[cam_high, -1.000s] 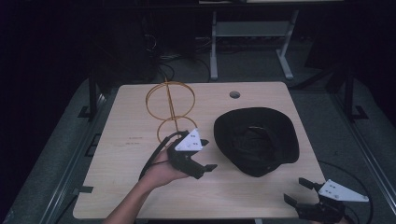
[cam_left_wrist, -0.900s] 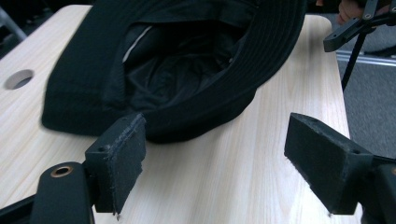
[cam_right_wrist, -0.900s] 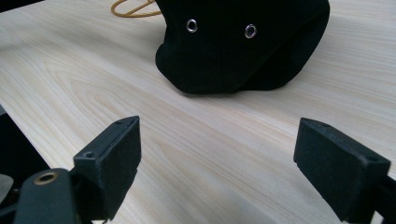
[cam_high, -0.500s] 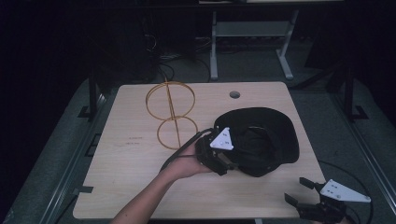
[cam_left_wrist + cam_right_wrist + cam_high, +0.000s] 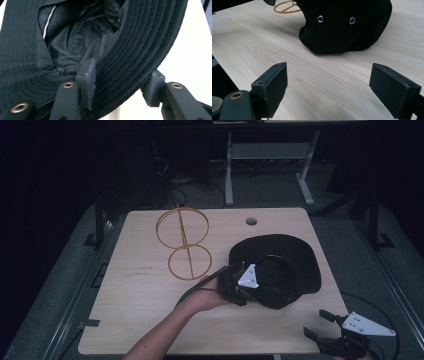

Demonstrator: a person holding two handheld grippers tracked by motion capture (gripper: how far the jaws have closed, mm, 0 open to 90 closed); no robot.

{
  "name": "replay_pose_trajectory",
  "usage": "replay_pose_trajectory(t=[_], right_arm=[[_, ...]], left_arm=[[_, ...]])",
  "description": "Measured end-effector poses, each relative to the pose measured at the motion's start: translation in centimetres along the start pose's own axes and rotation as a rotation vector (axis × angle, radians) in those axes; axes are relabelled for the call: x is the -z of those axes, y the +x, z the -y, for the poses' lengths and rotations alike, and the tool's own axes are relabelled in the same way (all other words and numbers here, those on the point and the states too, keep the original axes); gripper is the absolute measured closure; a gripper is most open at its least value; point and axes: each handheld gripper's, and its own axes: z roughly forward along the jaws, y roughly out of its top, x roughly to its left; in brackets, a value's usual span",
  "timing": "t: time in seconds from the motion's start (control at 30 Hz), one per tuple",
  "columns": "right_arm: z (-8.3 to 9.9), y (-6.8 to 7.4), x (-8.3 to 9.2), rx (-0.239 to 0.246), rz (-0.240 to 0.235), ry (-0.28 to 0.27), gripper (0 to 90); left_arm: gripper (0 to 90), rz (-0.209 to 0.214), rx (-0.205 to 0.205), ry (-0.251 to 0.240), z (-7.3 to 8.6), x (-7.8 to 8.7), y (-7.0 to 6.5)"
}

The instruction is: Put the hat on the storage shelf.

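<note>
The black fabric bucket hat (image 5: 285, 265) with a stitched, ribbed brim lies upside down on the right half of the pale wooden counter (image 5: 140, 320), its dark lining facing up. Two small metal eyelets sit in its crown. Its near-left brim is lifted slightly.

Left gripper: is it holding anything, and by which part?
The left gripper has just been closing on the black hat, its brim between the jaws; firm grip cannot be told.
</note>
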Motion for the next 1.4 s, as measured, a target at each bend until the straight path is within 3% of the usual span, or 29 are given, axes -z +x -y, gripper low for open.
replay_pose_trajectory(t=[0.2,0.47,0.77,1.0,1.2,1.33,1.4], right_arm=[[0.0,0.0,-0.3,-0.007,-0.002,0.003,14.5],[-0.2,0.2,-0.8,-0.011,-0.012,-0.002,14.5],[-1.2,0.7,-1.2,0.000,0.009,-0.050,14.8],[-2.4,0.9,-1.9,-0.016,-0.018,-0.094,14.2],[-3.4,1.2,-2.4,0.008,-0.016,-0.155,13.5],[-4.6,1.1,-2.8,0.052,0.006,-0.130,13.8],[-5.1,1.0,-3.2,0.039,-0.006,-0.120,13.8]], left_arm=[[72.1,-0.014,-0.001,-0.061,-0.1,0.4,0.2],[84.8,0.012,0.029,-0.110,-0.2,0.6,0.4],[85.7,0.050,0.121,-0.226,-0.1,1.8,0.8],[85.8,0.080,0.178,-0.287,0.3,2.9,1.3],[85.9,0.096,0.221,-0.336,0.5,3.7,1.8],[86.0,0.107,0.230,-0.352,0.5,4.0,1.8],[86.0,0.107,0.225,-0.356,0.5,4.1,1.8]])
